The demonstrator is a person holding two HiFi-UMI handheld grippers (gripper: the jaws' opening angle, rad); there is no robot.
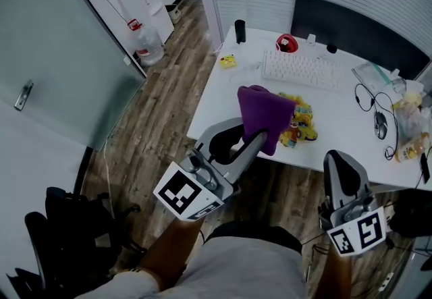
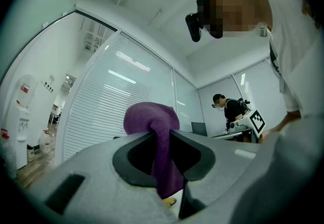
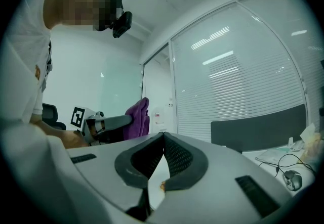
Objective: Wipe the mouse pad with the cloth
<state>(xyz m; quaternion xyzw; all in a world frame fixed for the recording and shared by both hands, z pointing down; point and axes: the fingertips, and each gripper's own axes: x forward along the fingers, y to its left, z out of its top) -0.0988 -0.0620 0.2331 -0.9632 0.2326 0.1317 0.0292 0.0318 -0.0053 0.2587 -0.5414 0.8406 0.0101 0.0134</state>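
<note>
White tabletop [image 1: 223, 98] is seen beyond both tools; the purple cloth [image 1: 264, 114] is clamped in the left tool [image 1: 252, 133], beside the yellow mouse pad [image 1: 304, 126]. The right tool [image 1: 335, 157] is closed, empty.

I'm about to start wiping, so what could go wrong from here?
The purple cloth hangs from the left gripper by one pinched fold, so rubbing may pull it loose. The mouse pad lies unheld near the desk edge, with the right gripper shut and short of the desk; it could slide.
</note>
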